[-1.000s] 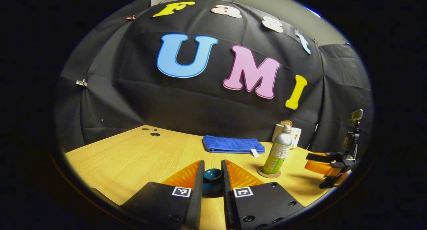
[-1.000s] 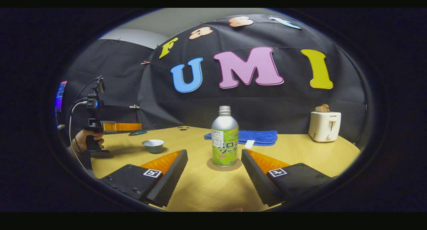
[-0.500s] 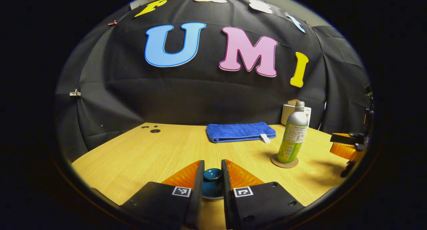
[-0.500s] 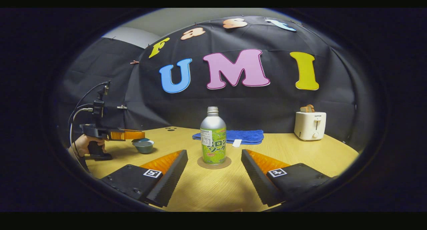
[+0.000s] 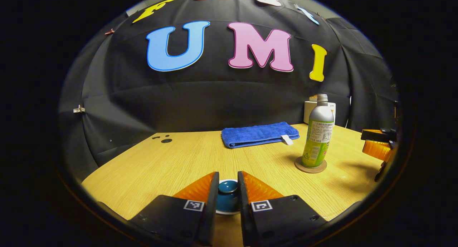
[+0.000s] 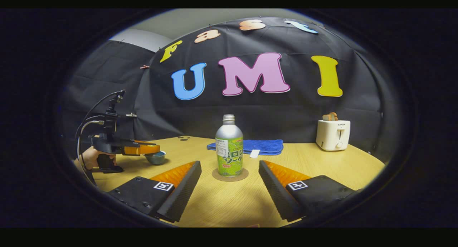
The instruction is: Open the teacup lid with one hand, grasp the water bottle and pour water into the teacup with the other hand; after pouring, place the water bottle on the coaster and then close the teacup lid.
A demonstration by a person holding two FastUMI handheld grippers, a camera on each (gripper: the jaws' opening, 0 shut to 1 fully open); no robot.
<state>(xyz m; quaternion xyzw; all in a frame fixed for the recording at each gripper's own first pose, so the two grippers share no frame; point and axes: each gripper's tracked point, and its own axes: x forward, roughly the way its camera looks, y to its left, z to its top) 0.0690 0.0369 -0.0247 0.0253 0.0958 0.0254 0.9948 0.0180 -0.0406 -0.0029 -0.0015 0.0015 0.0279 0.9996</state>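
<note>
The left gripper view sits low over the table (image 5: 150,168), looking along its own fingers toward the back wall, very near the teacup lid (image 5: 228,187). The right gripper view looks from farther back, level, facing the bottle (image 6: 229,146) head-on. Both share the bottle, the coaster (image 6: 230,176), the towel (image 5: 259,134), the toaster (image 6: 332,134) and the table; each also catches the other gripper at its edge.

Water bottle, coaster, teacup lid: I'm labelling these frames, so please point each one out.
water bottle (image 6: 229,152), right gripper view, on its green label.
coaster (image 5: 319,169), left gripper view, on its exposed rim.
teacup lid (image 5: 228,186), left gripper view, on its knob.
</note>
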